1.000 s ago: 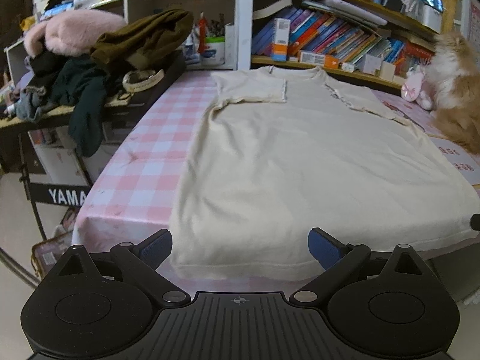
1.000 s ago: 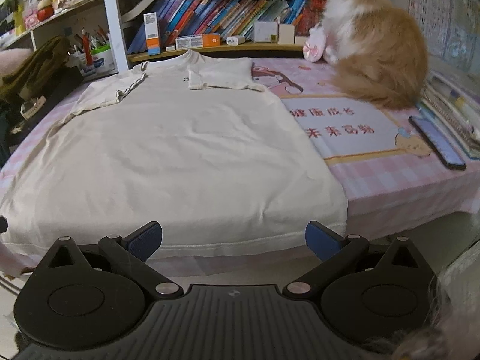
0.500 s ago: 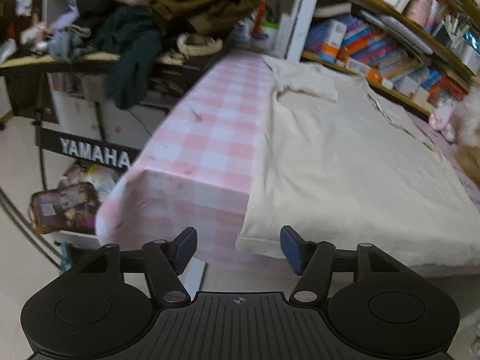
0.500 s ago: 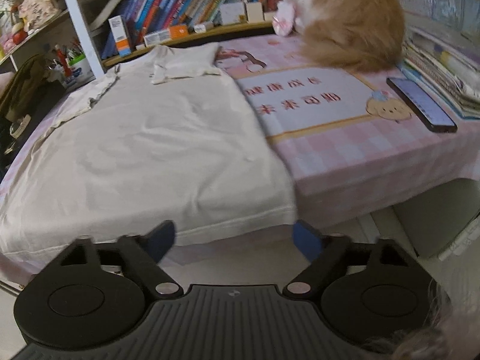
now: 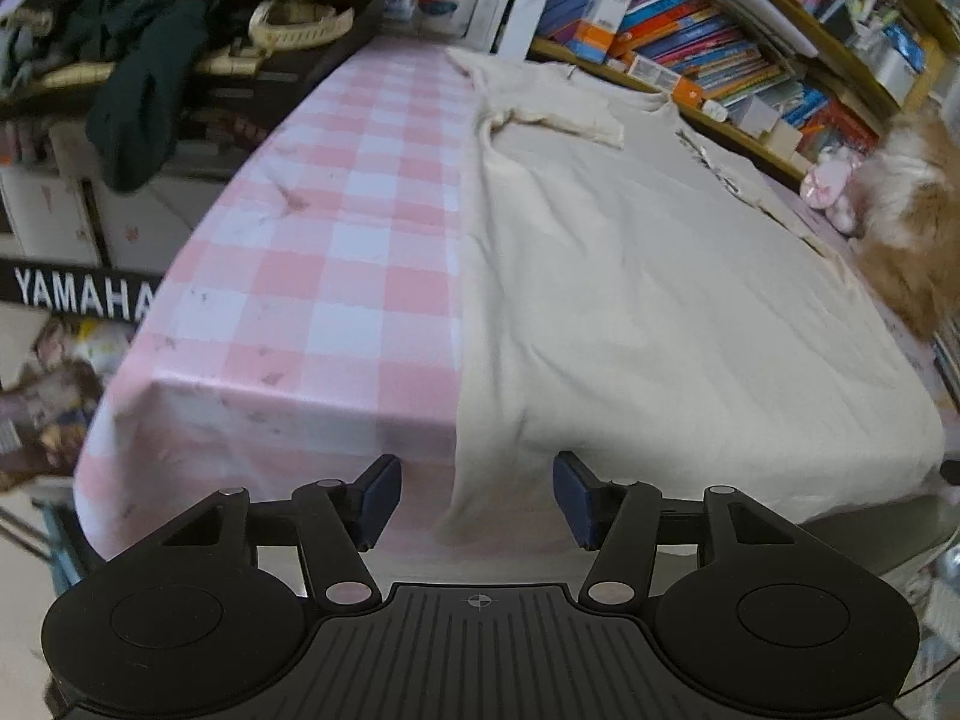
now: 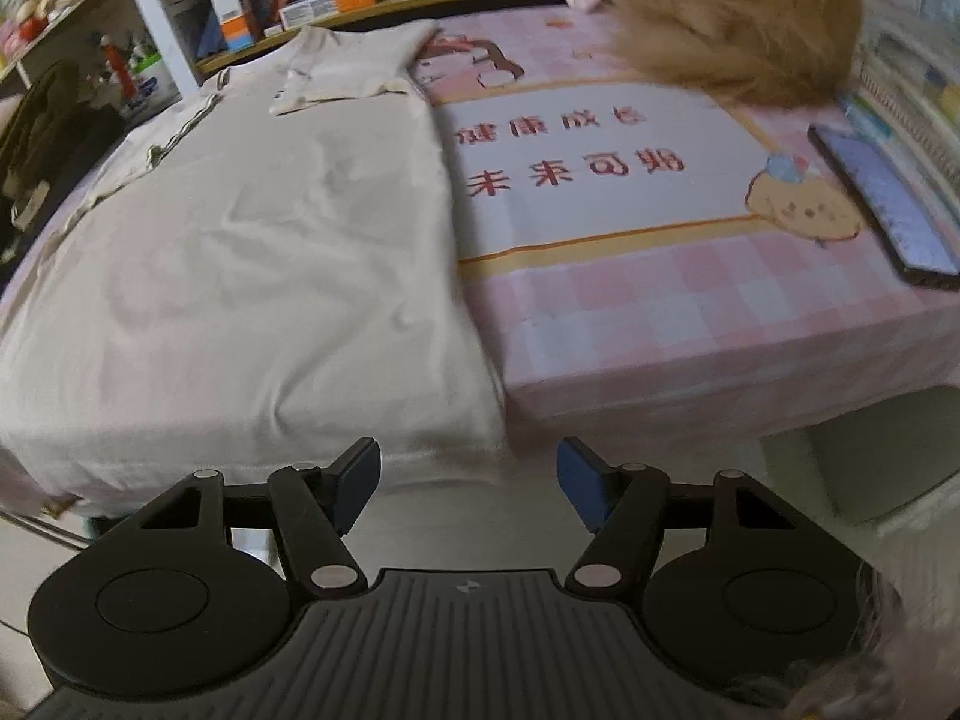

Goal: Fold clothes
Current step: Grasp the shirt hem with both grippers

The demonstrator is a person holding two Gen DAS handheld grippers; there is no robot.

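Cream cotton, a shirt (image 5: 660, 276) lies flat along the tabletop (image 5: 336, 252), its hem draping over the near edge and its sleeves folded in toward the far edge by the bookshelf (image 5: 720, 54). The left hand-held gripper (image 5: 477, 495) is closing around the hem's left corner, the cloth between its jaws but not yet pinched. The right hand-held gripper (image 6: 468, 483) is closing likewise at the hem's right corner, where nothing is gripped yet. To do this step well, each should probably pinch both layers right at the corner, at matching depth, so the hem lifts evenly. A cat (image 6: 738, 18) sits near the far right corner, and a phone (image 6: 882, 204) lies at the right edge, both apart from the shirt.
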